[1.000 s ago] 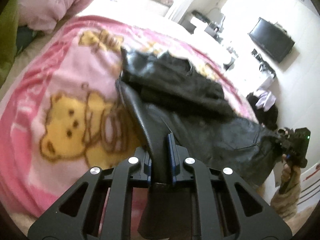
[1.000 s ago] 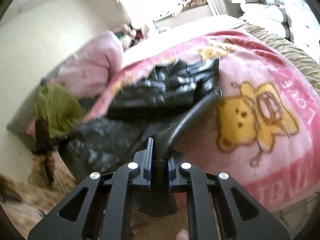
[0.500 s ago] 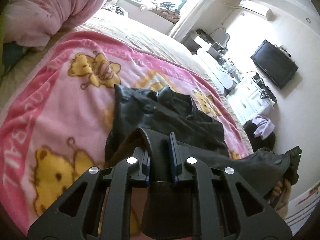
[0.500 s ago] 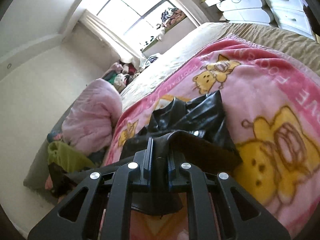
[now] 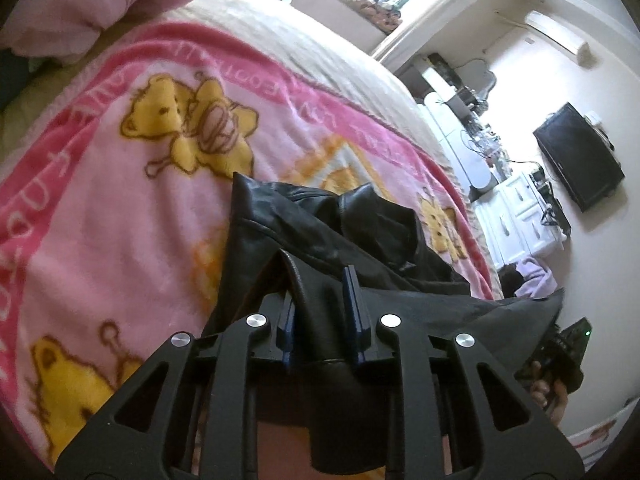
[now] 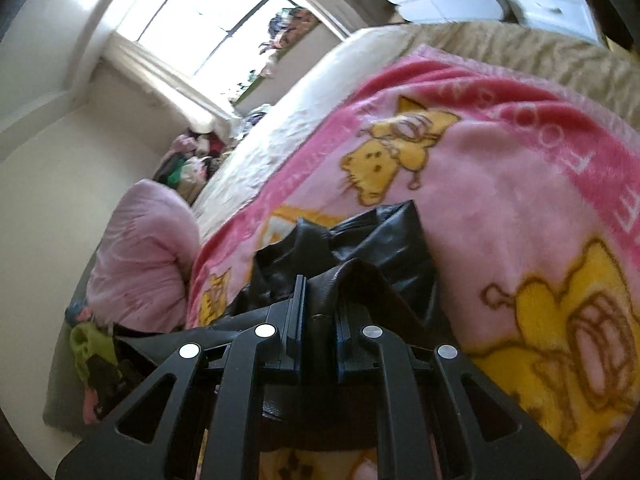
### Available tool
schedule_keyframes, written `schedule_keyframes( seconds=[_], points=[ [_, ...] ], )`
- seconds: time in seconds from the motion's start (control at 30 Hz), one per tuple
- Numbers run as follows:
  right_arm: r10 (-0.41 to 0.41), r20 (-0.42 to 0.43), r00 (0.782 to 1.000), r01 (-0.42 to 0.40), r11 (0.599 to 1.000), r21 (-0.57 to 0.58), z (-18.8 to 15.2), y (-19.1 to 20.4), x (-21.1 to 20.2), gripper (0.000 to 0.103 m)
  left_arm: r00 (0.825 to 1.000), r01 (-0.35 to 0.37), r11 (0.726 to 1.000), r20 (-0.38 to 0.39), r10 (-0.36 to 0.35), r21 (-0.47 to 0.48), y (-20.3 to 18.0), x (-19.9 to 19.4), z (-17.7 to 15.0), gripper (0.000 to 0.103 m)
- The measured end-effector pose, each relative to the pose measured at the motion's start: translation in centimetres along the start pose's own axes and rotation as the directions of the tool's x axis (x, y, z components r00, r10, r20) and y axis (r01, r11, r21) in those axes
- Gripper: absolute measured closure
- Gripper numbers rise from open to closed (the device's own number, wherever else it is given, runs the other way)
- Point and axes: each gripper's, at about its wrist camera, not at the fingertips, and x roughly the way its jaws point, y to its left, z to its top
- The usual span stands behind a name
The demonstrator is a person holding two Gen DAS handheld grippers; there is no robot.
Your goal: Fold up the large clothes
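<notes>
Black leather jacket (image 5: 320,236): bunched on pink bear blanket (image 5: 120,216), hem lifted. Thick, heavy, smooth, likely slippery; grasp at hem corners. Left gripper (image 5: 322,320) just easing apart, hem between jaws; right gripper (image 6: 318,316) clamps hem.

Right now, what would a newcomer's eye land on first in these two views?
The black leather jacket, bunched mid-bed with its near edge caught between both grippers' fingers. Under it, the pink blanket with yellow bears covers the bed. Beyond, a bright window and a pink duvet bundled at the bed's far left.
</notes>
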Motion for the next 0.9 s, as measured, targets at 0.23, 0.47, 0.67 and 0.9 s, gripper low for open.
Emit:
schedule_keyframes(
  seconds=[0.23,0.47,0.67,0.9],
  points=[
    [-0.095,-0.016,0.995,0.096,0.994,0.045,-0.4,-2.3,3.7,0.09,0.999,-0.032,0.999,-0.036,0.03,-0.03,1.7,3.0,0.6,0.085],
    [-0.115,0.09,0.989,0.118,0.993,-0.03,-0.8,-2.3,3.2,0.043,0.996,0.038,0.999,0.079,-0.037,-0.011,2.0,1.3,0.3,0.046],
    [-0.162,0.198,0.967,0.2,0.962,-0.186,-0.7,-0.7,1.9,0.034,0.976,-0.081,0.994,0.209,0.065,0.073,1.6,-1.6,0.1,0.04],
    [-0.32,0.124,0.939,0.343,0.877,-0.335,0.2,0.5,7.5,0.034,0.981,-0.183,0.958,0.099,0.165,0.221,0.2,3.8,-0.4,0.04]
  ],
)
